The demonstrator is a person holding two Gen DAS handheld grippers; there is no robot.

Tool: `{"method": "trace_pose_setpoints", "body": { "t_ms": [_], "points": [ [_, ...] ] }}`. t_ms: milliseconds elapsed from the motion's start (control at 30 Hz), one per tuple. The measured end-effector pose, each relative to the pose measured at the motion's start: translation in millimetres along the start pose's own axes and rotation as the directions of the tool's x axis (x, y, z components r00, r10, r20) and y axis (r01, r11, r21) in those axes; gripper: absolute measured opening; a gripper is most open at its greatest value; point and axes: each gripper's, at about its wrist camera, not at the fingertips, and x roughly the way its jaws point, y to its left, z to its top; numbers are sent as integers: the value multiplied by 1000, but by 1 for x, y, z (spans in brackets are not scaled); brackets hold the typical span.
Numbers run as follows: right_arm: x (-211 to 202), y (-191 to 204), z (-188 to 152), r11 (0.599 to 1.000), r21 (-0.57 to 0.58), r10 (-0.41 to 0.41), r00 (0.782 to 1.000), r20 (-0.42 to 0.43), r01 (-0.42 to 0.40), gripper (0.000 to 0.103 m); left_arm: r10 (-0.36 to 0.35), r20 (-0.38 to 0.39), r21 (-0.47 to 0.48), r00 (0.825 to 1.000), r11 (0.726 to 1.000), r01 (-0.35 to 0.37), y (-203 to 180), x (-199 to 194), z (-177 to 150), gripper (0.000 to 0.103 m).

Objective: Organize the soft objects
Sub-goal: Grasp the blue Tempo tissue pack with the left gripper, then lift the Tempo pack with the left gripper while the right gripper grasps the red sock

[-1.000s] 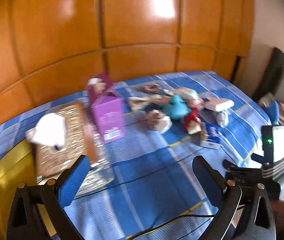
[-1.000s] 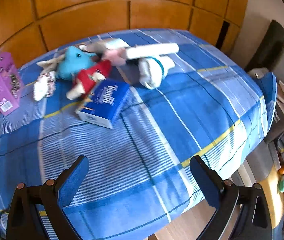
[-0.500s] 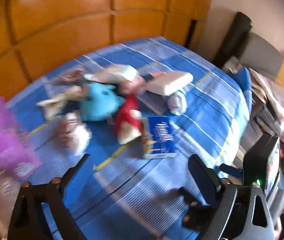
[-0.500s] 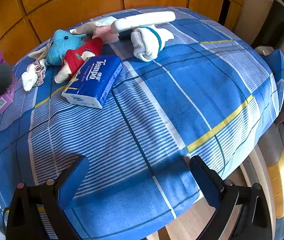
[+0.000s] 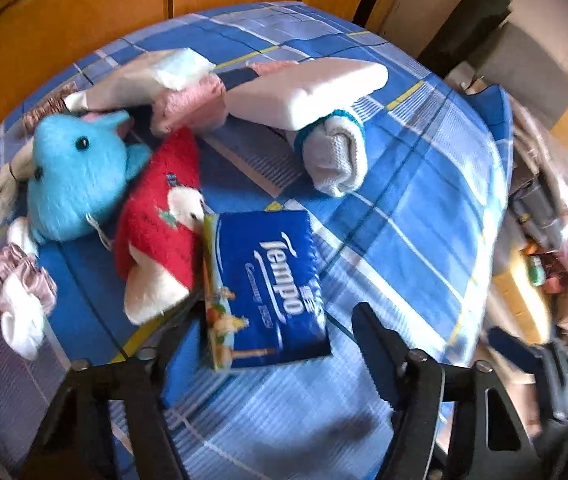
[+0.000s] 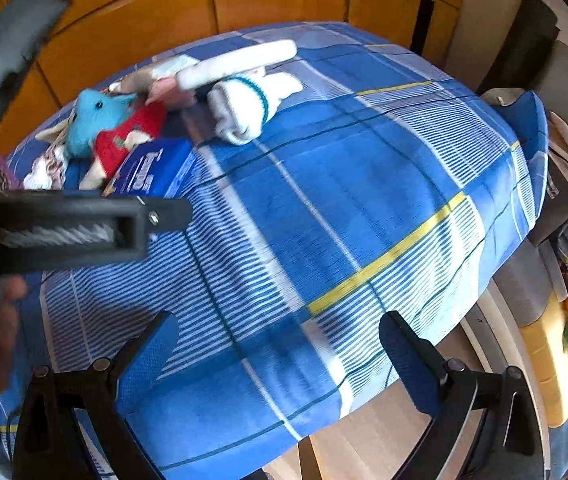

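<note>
Right now the tissue pack [image 5: 267, 288] lies flat on the blue checked bench [image 5: 424, 208], its near end sitting between the spread fingers of the left tool [image 5: 267, 344], which is wide open and grips nothing. From the pack, the red plush [image 5: 155, 224] touches its edge at nine o'clock, and the blue plush [image 5: 71, 184] lies against that one further toward ten. A rolled white sock [image 5: 336, 160] rests at one o'clock, apart from the pack, with a white pad [image 5: 308, 88] leaning across its top. Pink cloth [image 5: 191, 108] and a folded white cloth [image 5: 179, 68] sit at twelve, near the far edge, and a pink scrunchie [image 5: 23, 276] lies well off at nine.

The right tool [image 6: 279, 348] hangs over bare bench near the front edge, its fingers also wide apart and empty, well away from the pile.

The step in hand looks like the approach to pick up the tissue pack. Next, I'd judge, the left tool needs to go lower and straddle the pack's narrow width before closing; the pack is squashy, so a gentle squeeze should do, keeping clear of the red plush.
</note>
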Motion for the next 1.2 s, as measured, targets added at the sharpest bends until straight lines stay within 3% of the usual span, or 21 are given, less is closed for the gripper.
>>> {"method": "trace_pose_setpoints", "body": {
  "t_ms": [33, 133, 300, 400, 633, 700, 767, 867, 1000, 1200],
  "points": [
    [2, -2, 1, 1000, -1, 0, 1000, -3, 0, 102, 19, 13, 15, 1000, 1000, -19, -2, -1, -1, 53],
    [6, -2, 2, 1000, 0, 19, 1000, -18, -19, 101, 4, 41, 5, 999, 1000, -4, 1, -8, -10, 52],
    [2, 15, -4, 999, -17, 34, 999, -17, -34, 98, 37, 110, 40, 993, 998, -41, 11, -40, -60, 53],
    [2, 26, -10, 998, -60, 32, 999, -22, -33, 90, 90, 153, -19, 984, 996, -88, 34, -59, -91, 52],
    [-12, 48, -10, 986, -141, 90, 996, 19, -87, 87, 185, 164, -168, 969, 973, -157, 84, -69, -142, 53],
    [-19, 54, -2, 978, -176, 118, 992, 44, -108, 82, 179, 197, -173, 964, 974, -146, 87, -69, -147, 53],
    [-21, 61, 11, 969, -195, 159, 987, 40, -148, 68, 184, 205, -171, 961, 974, -150, 87, -67, -149, 53],
    [-21, 71, 36, 949, -210, 247, 968, 37, -234, 61, 183, 215, -177, 959, 973, -146, 86, -65, -149, 53],
    [-8, 94, 68, 922, -258, 304, 953, 19, -289, 61, 172, 218, -188, 961, 973, -132, 88, -66, -147, 52],
    [29, 122, 102, 920, -260, 302, 953, -6, -294, 61, 160, 226, -205, 961, 972, -113, 91, -68, -151, 52]
  ]
}}
